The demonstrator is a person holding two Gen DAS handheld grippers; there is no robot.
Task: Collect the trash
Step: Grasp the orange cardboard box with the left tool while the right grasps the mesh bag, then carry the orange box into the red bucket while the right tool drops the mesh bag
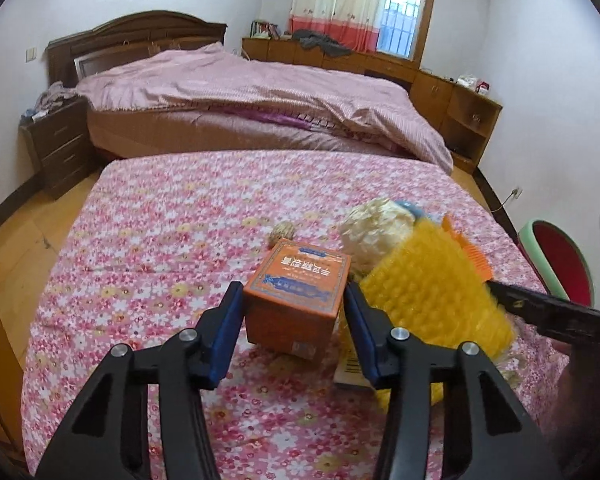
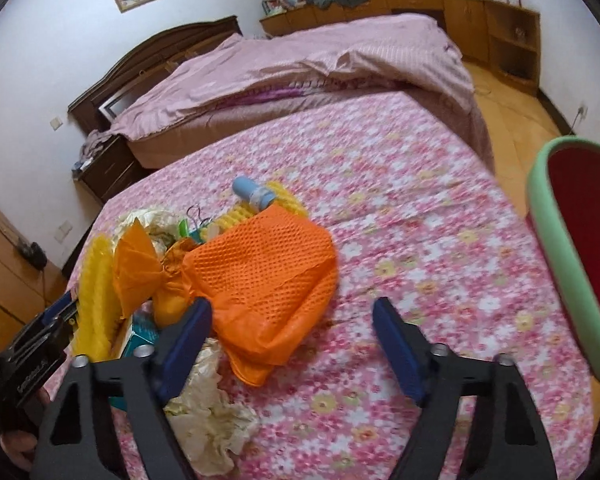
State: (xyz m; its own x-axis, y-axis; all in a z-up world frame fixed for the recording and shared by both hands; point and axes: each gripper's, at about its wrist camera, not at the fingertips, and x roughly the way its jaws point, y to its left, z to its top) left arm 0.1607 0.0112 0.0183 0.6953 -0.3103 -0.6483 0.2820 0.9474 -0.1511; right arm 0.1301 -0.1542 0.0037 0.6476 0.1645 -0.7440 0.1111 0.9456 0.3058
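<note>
My left gripper [image 1: 294,300] is shut on an orange box [image 1: 298,292] and holds it just above the floral table [image 1: 160,220]. Beside the box lie yellow bubble wrap [image 1: 436,292], a crumpled cream paper ball [image 1: 374,228] and a small brown ball [image 1: 283,233]. My right gripper [image 2: 292,320] is open and empty, low over the table, with an orange mesh bag [image 2: 260,276] just ahead of its left finger. Around the bag lie yellow wrap [image 2: 94,280], crumpled white paper [image 2: 210,412] and a light blue bottle [image 2: 252,194].
A red bin with a green rim [image 2: 556,256] stands off the table's right edge; it also shows in the left wrist view [image 1: 556,264]. A bed with a pink quilt [image 1: 260,88] lies beyond the table. Wooden cabinets [image 1: 452,100] line the far wall.
</note>
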